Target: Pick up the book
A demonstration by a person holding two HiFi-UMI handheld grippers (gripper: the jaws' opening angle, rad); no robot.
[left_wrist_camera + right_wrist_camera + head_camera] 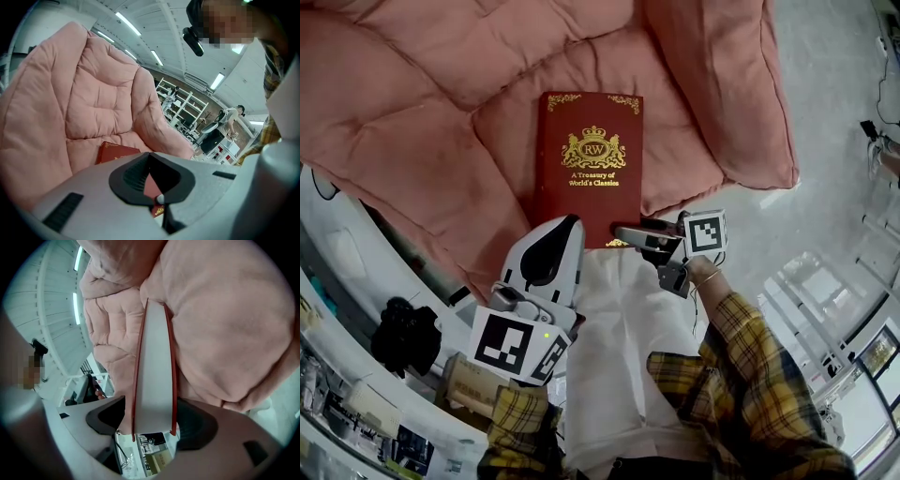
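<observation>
- Pink cushion [412, 141] filled the left & top of the head view. It was soft and dented, so it cradled the book flat w/ the near edge toward the person.
- Left gripper [567, 225] sat at the book's near-left corner, jaws pressed together w/ nothing between them. It was prob. just parked or ready to steady the cover, not doing the lift.
- Red book [589, 159] lay face up on the cushion, gold title readable. Its near edge seemed to reach the seat front, likely why that edge was the one approached.
- Right gripper [630, 232] was turned sideways at the near-right corner. Its jaws were spread w/ the page edge between them, one over the cover and one under.
- A sliver of cushion showed between one pad and the cover, so my read was straddling, not yet pinching.
- Hidden or unclear:
  - The jaw under the book didn't show in the head view.
  - The left gripper covered the book's near-left corner.
  - In the right gripper view the book's far end was lost against cushion folds.
  - Whether the other pad touched the cover, couldn't tell.
</observation>
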